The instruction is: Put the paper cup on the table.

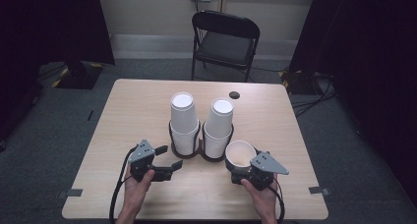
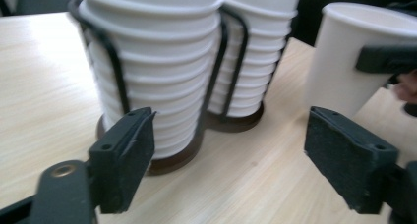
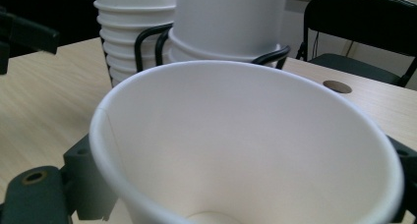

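1. One cup [image 1: 240, 154] is out of the stacks and clamped in the right tool [image 1: 250, 168], mouth up and tilted slightly; whether it is going on or coming off a stack I can't tell.
2. Two stacks, left stack [image 1: 184, 123] and right stack [image 1: 218, 126], sit upside down in the black wire holder [image 1: 200, 153] mid-bench [image 1: 128, 116].
3. Left tool [image 1: 167, 162] is spread wide and empty, hovering near the left stack's base, not touching.
4. Cup sits just near-right of the right stack, off the bench; right tool's jaws pinch its lower wall.
5. Left to do, my guess: set the cup down or nest it on a stack.
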